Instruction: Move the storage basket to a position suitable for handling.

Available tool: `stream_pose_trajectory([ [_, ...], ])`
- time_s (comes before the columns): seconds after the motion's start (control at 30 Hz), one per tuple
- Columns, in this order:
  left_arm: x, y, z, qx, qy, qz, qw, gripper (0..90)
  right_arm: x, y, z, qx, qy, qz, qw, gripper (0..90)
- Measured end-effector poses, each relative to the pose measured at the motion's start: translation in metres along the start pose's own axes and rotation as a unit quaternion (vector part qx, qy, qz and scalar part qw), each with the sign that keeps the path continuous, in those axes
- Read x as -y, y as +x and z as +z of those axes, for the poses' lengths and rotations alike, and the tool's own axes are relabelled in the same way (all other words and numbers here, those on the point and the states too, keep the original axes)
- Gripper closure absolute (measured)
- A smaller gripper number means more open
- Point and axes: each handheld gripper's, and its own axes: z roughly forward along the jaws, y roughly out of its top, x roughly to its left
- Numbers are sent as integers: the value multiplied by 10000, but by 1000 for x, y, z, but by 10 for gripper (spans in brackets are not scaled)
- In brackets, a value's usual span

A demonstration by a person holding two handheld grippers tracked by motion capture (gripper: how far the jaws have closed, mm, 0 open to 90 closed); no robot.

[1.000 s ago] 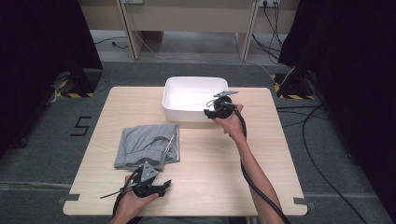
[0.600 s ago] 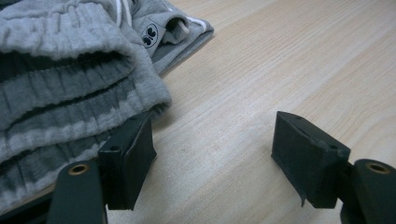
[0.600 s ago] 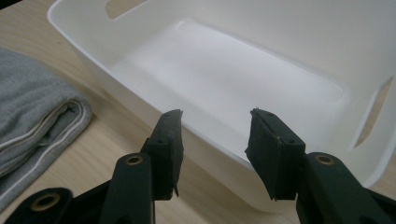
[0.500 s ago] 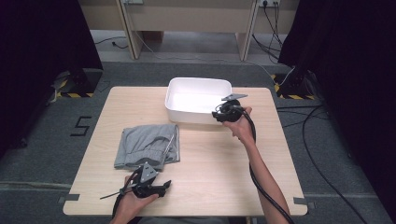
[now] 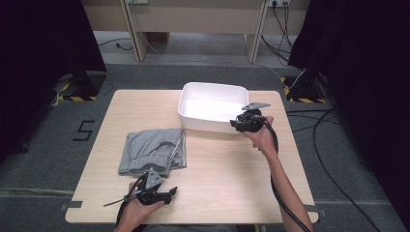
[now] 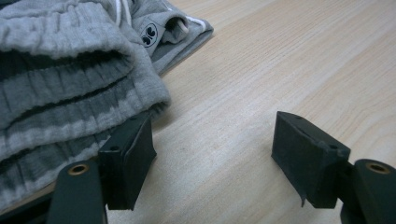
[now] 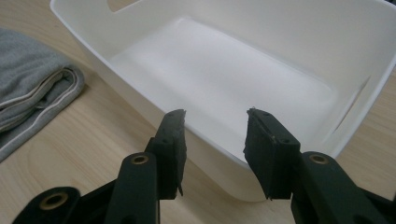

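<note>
A white plastic bin [image 5: 209, 108] stands at the back middle of the wooden table [image 5: 227, 179], with nothing in it. My right gripper [image 5: 236, 124] is at its near right corner. In the right gripper view the jaws straddle the bin's front wall [image 7: 140, 93], one inside and one outside, and my right gripper [image 7: 215, 140] is shut on the rim. Folded grey sweatpants [image 5: 152, 150] lie left of centre. My left gripper [image 5: 168, 193] rests low at the front edge, just in front of the sweatpants [image 6: 56, 70]. My left gripper [image 6: 212, 158] is open, with bare wood between its jaws.
The sweatpants [image 7: 28, 88] lie left of the bin, with a strip of bare wood between them. Cables [image 5: 285, 193] trail from the right gripper off the table's front right. Grey floor surrounds the table.
The right gripper has moved right and a little toward me, and the bin has shifted right with it. The left gripper has stayed put.
</note>
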Motion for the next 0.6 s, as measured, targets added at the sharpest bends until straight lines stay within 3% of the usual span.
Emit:
stream_pose_trajectory([
  [0.6, 0, 0, 0, -2, -3, -7, 10000, 282, 40, -20, -52, 32, -31, -47, 10000, 584],
])
